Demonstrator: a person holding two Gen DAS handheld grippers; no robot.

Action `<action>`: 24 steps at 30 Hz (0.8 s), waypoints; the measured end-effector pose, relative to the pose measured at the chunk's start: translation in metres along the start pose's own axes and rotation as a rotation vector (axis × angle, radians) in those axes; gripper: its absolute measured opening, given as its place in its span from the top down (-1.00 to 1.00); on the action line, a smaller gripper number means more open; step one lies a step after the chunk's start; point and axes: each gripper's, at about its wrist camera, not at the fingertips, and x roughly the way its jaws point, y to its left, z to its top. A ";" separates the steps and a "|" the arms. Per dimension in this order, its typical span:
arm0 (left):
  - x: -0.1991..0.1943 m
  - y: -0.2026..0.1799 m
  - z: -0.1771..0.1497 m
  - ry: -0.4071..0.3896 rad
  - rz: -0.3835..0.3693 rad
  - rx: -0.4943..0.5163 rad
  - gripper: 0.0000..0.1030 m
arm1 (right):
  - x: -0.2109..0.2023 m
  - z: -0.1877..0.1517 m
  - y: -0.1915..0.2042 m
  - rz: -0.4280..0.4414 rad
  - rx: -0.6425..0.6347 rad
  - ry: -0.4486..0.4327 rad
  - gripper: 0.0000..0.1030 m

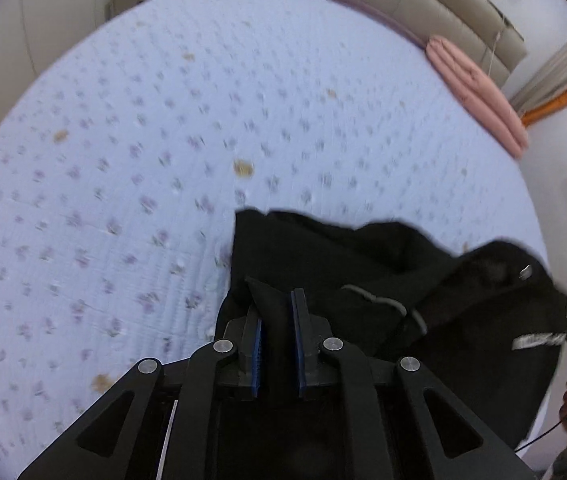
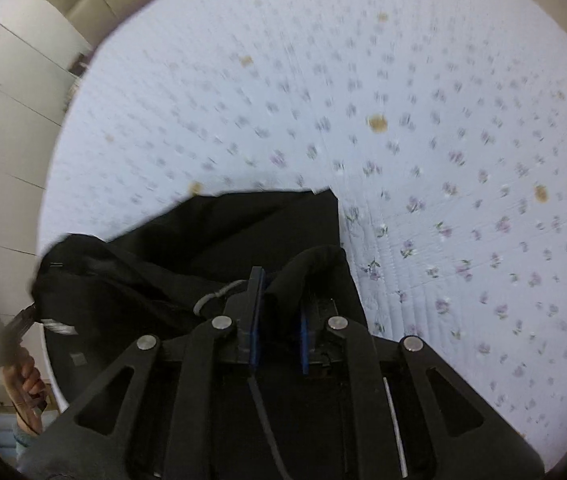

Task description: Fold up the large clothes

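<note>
The bed (image 1: pixel 163 120) fills most of both views, its pale flowered quilt blurred. A pink blanket (image 1: pixel 479 92) lies folded along the bed's edge at the upper right of the left view, with a headboard (image 1: pixel 443 4) behind it. The garment (image 1: pixel 363 272) — black, with a grey drawstring (image 1: pixel 387 304) — sits in the lower middle and lower right of the left view, and in the lower left to centre of the right view (image 2: pixel 203 248), bunched and slung between the two claws over the quilt.

The step looks like carrying the garment out over the bed to spread it. To do it well, keep both held edges level and taut, and lower the far hem first so the cloth lands flat, not in a heap.

The left claw (image 1: pixel 277 320) is nearly together, clamped on a fold of black cloth that rises between its blue pads. The right claw (image 2: pixel 279 304) is likewise pinched on a hump of the fabric — neither pair stands apart.
</note>
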 end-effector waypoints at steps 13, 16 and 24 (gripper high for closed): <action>-0.097 0.016 0.019 -0.055 -0.177 0.085 0.45 | -0.031 0.000 -0.012 0.091 0.062 -0.030 0.54; -0.116 0.027 0.019 -0.105 -0.120 0.068 -0.25 | -0.047 -0.003 -0.020 0.197 0.128 -0.032 0.37; -0.089 0.031 0.017 -0.072 -0.104 0.096 -0.33 | -0.083 -0.010 -0.013 0.156 0.041 -0.122 -0.46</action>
